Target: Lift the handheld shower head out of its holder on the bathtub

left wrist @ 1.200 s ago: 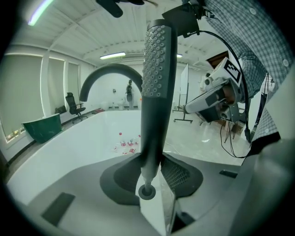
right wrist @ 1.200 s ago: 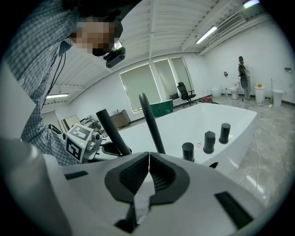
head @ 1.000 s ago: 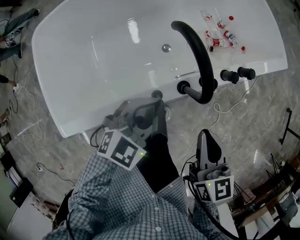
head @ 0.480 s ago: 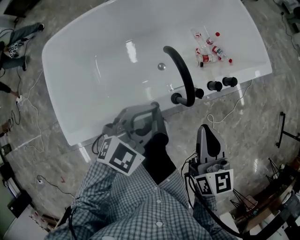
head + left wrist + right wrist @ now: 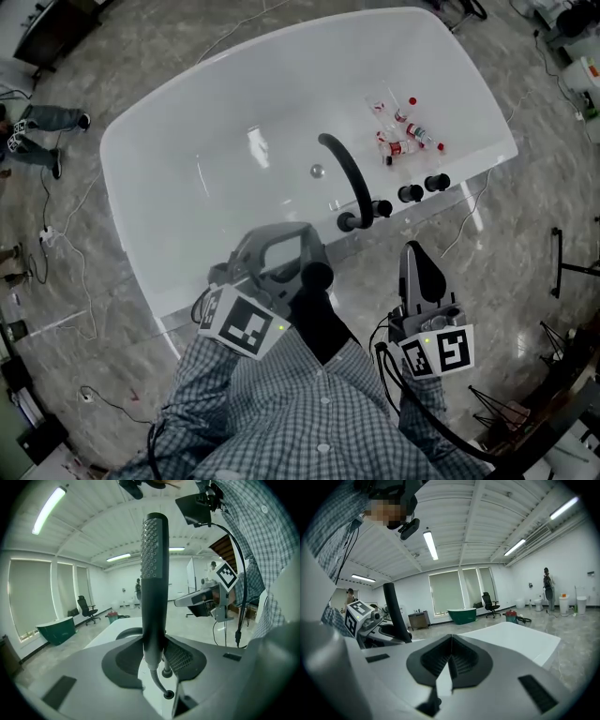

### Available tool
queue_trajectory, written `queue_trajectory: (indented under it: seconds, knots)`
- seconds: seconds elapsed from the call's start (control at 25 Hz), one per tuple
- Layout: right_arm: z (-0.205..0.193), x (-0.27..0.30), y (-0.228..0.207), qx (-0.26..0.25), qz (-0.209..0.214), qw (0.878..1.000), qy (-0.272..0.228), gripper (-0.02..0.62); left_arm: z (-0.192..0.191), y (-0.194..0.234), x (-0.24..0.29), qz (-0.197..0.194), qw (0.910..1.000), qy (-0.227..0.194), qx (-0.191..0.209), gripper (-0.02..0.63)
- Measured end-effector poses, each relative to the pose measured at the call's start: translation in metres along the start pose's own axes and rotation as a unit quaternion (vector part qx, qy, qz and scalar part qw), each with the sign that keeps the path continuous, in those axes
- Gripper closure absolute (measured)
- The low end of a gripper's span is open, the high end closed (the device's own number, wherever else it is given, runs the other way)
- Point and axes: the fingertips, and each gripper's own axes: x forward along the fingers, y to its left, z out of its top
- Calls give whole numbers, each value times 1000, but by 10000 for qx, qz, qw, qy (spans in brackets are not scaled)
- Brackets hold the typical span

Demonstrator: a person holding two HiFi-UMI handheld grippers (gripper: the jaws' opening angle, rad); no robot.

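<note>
The lift looks essentially done. The left tongs (image 5: pixel 152 654) are clamped on the lower handle of the shower head (image 5: pixel 153 581), which stands upright between their jaws with its dotted spray face turned to the left jaw's side. In the head view the left tongs (image 5: pixel 298 258) and the shower head (image 5: pixel 320 298) sit on the near side of the bathtub (image 5: pixel 159 239), over the floor rather than over the rim, so the head appears to be clear of its holder. The black fittings on the rim, beside the curved spout (image 5: pixel 342 173) and ahead of the left tongs' tips, are too small for me to say which one is the holder. A thin hose (image 5: pixel 157 682) curls down from the handle's foot below the jaws, probably to the tub rim, though its far end is hard to follow. The right tongs (image 5: pixel 450 660) are closed on nothing, their ribbed pads meeting, and they hang to the right of the left pair, pointing toward the tub. What may remain is only to carry the head a little further off, minding the hose's slack. Small bottles (image 5: pixel 403 136) lie on the far rim, well ahead of both tongs.
</note>
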Motion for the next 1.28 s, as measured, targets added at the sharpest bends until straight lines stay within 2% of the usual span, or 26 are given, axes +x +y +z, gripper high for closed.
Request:
queue_trajectory:
  seconds: [0.4, 0.68, 1.0, 1.28]
  knots:
    - [60, 9, 15, -244, -21, 9993, -287, 577, 63, 30, -44, 282, 9979, -544, -225, 489]
    - [95, 14, 20, -376, -40, 9973, -622, 578, 101, 44, -65, 390, 9962, -773, 48, 489]
    - [155, 5, 21, -401, -106, 9921, -1186, 578, 140, 53, -87, 462, 9925, -1127, 42, 489]
    - [195, -9, 37, -851, 71, 9860, -1436, 578, 168, 64, -114, 675, 9850, -1585, 27, 489]
